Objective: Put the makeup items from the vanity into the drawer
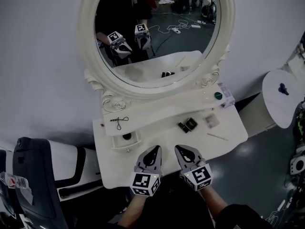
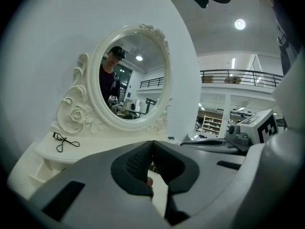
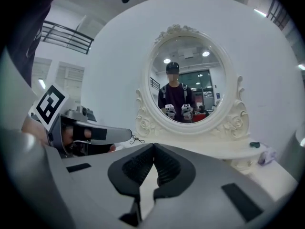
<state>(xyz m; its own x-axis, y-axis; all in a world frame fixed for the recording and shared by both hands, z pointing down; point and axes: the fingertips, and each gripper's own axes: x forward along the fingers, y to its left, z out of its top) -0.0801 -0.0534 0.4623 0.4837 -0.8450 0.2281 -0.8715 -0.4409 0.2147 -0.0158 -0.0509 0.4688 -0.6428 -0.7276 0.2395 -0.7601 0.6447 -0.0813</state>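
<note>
Makeup case (image 1: pixel 188 124) on vanity (image 1: pixel 157 128), ahead of tools; left tool (image 1: pixel 155 150) and right tool (image 1: pixel 180 150) closed, empty

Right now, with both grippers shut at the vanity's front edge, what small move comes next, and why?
Probably open the right gripper and ease it toward the black compact. Its jaws are together and empty, the compact lies just ahead on the tabletop, and the small drawer looks open.
</note>
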